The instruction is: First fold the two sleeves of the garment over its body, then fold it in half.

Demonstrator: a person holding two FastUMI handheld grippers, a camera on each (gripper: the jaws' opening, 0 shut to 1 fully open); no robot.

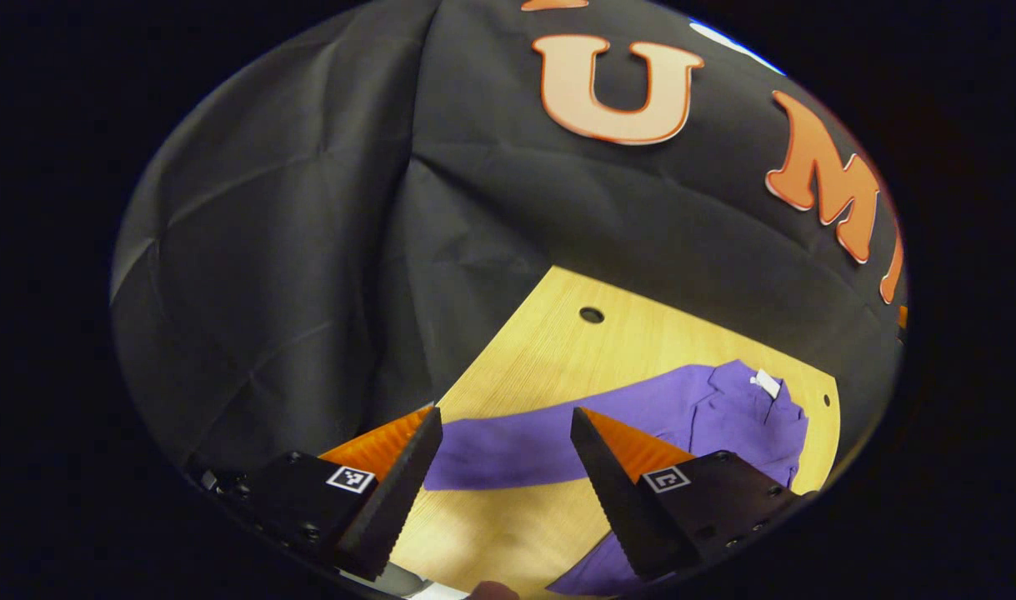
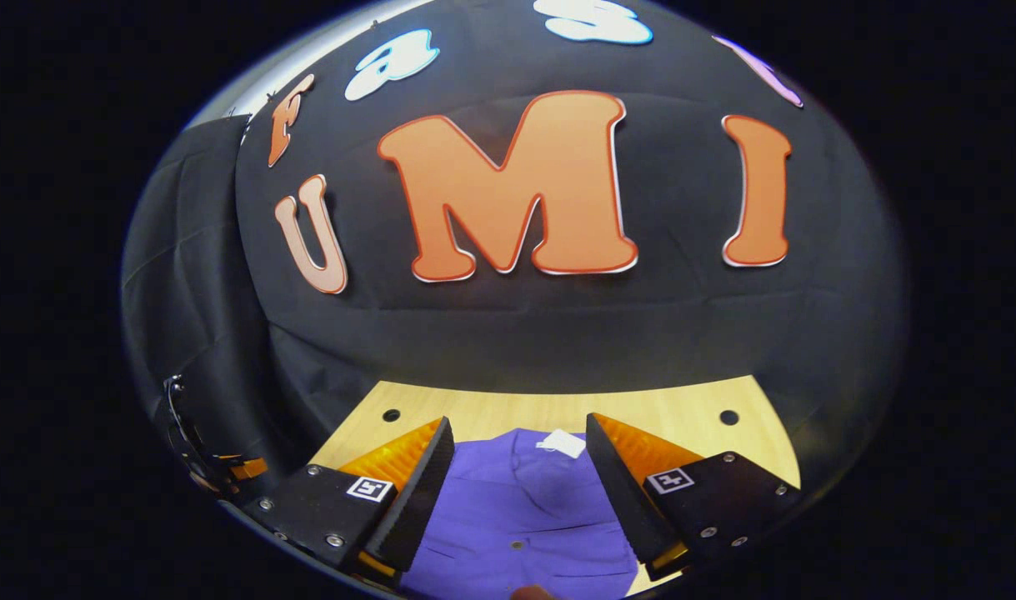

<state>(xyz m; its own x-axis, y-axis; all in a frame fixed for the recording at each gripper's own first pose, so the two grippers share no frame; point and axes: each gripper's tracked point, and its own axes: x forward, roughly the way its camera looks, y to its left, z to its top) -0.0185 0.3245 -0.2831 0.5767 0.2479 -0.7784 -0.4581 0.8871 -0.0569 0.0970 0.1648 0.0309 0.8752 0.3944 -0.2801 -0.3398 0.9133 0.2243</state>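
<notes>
Left gripper view: the left gripper (image 1: 503, 433) hung over the wooden worktop (image 1: 549, 350), jaws spread wide and holding nothing. The purple shirt (image 1: 724, 408) lay flat on the right side, one long sleeve (image 1: 508, 454) stretched left, passing just beyond the fingertips.

Right gripper view: the right gripper (image 2: 520, 442) had its jaws spread too, empty, sitting above the shirt's body. Collar with its white tag (image 2: 564, 442) lay at the far end, buttons running toward the near edge.

Handling: looked like thin, floppy fabric, light and probably prone to bunching.

Where to grab: I'd guess the cuff end of the sleeve, pinching a single layer.

Progress: the sleeve in sight was not folded yet.
</notes>
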